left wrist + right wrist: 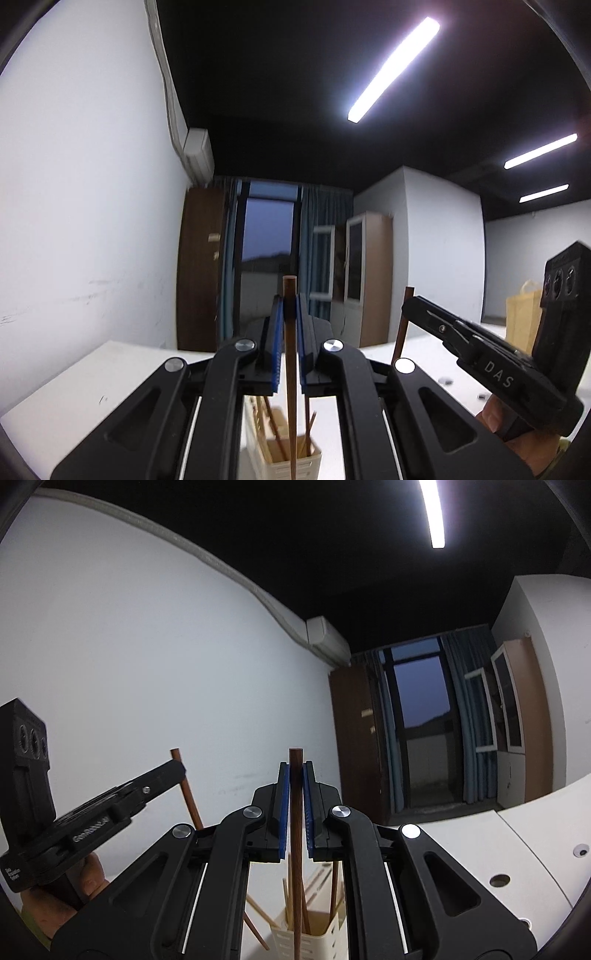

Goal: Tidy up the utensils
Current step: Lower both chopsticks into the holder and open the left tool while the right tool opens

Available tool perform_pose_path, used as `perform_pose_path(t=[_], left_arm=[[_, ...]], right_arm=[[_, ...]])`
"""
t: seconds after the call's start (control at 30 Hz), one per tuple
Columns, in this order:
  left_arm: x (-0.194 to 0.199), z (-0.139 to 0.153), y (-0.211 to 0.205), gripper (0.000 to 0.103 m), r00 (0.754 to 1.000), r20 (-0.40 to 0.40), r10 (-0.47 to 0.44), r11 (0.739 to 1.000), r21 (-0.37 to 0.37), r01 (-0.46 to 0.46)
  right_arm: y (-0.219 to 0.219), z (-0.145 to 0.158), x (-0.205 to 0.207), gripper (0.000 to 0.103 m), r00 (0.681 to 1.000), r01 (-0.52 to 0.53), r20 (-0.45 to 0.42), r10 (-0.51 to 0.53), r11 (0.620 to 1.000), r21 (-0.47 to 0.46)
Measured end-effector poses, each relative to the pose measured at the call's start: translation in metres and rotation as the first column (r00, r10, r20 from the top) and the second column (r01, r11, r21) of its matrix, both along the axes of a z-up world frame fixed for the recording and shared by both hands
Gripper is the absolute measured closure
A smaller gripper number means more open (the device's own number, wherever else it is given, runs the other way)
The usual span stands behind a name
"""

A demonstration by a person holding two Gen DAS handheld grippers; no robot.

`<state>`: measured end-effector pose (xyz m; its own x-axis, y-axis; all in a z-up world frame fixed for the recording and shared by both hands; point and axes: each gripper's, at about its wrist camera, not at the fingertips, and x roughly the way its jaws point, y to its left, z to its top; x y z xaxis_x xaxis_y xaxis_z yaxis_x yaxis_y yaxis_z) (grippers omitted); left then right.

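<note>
White desks and a dusk-dark window backed the scene as I held one brown chopstick (pixel 290 332) upright in my left gripper (pixel 290 314), jaws clamped on it, and another chopstick (pixel 295 805) likewise in my right gripper (pixel 295 794). Directly below both stood the cream utensil holder (pixel 325 938), each stick's lower end pointing into it.

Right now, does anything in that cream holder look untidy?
Slightly: in the cream holder, sticks splay at mixed angles, and one thin stick leans outside its left wall. Each gripper clamps one dark chopstick upright.
</note>
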<state>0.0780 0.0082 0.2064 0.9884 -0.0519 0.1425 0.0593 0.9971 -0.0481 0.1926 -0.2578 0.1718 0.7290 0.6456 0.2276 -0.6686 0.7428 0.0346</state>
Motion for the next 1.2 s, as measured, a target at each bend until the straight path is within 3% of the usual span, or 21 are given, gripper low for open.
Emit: perform_pose_path(t=[0.17, 0.43, 0.7, 0.93, 1.2], left_arm=[[-0.021, -0.002, -0.006, 0.096, 0.987, 0.159, -0.032, 0.999, 0.032, 0.027], [-0.012, -0.004, -0.006, 0.096, 0.981, 0.191, -0.025, 0.999, 0.032, 0.02], [0.009, -0.01, -0.001, 0.096, 0.988, 0.151, -0.023, 1.0, 0.025, 0.019], [0.05, -0.025, 0.008, 0.096, 1.0, 0.015, -0.023, 1.0, 0.008, 0.023], [0.078, -0.044, 0.016, 0.096, 0.995, -0.098, -0.028, 1.0, 0.003, 0.028]], right_arm=[[0.001, 0.0, 0.005, 0.096, 0.998, 0.02, 0.057, -0.024, 0.997, 0.071], [0.001, -0.002, 0.016, 0.096, 0.993, -0.007, 0.114, -0.011, 0.988, 0.157], [0.019, -0.009, 0.041, 0.096, 0.996, 0.01, 0.087, -0.023, 0.989, 0.146], [0.042, -0.022, 0.076, 0.096, 0.999, 0.03, 0.013, -0.031, 0.997, 0.073], [0.058, -0.037, 0.108, 0.096, 0.995, 0.035, -0.098, -0.036, 0.999, -0.01]])
